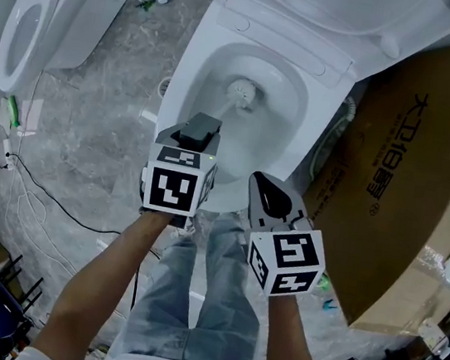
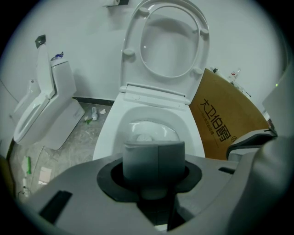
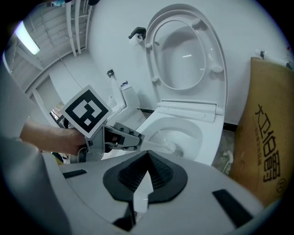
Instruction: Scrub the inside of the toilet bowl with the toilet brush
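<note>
Nearest, the right gripper is held over the near rim of the toilet bowl, its jaws pressed together on nothing. Just beside it, the left gripper is clamped round the grey handle of the toilet brush, which is angled down into the bowl. The bristle head is seen low in the basin, near the drain. Beyond that, the seat and lid are raised upright at the bowl's far edge. A brown cardboard box is leant along the bowl's right side, and a second toilet is seen across the grey floor to the left.
</note>
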Available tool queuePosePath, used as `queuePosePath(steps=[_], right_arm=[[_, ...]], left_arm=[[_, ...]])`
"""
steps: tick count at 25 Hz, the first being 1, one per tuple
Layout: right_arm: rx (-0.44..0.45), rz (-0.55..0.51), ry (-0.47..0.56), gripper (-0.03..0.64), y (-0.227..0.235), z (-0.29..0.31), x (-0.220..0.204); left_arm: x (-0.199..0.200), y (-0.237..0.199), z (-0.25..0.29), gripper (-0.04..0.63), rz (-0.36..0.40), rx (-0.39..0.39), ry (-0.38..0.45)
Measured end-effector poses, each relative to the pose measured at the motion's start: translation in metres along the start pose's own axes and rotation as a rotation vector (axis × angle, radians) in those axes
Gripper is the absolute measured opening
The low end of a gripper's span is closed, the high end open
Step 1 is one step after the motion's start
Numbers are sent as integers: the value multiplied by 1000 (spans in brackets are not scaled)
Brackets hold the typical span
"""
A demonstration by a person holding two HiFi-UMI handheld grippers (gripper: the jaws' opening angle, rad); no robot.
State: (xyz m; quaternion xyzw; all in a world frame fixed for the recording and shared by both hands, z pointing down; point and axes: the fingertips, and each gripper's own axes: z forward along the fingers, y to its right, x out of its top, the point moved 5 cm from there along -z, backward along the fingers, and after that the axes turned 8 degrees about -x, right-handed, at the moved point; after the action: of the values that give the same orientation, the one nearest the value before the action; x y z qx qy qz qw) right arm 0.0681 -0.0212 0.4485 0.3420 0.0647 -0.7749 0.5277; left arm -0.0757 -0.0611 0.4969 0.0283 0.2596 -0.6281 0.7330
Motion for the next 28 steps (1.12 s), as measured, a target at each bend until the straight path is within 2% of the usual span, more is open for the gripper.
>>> queuePosePath(steps=[11, 28], right_arm=[[-4, 7, -2, -2, 3, 0, -9], [-13, 33, 19, -2, 3, 14, -14]], left_arm=[[-34, 14, 19, 156, -24, -37, -52], [-40, 1, 68, 156, -25, -18, -67]])
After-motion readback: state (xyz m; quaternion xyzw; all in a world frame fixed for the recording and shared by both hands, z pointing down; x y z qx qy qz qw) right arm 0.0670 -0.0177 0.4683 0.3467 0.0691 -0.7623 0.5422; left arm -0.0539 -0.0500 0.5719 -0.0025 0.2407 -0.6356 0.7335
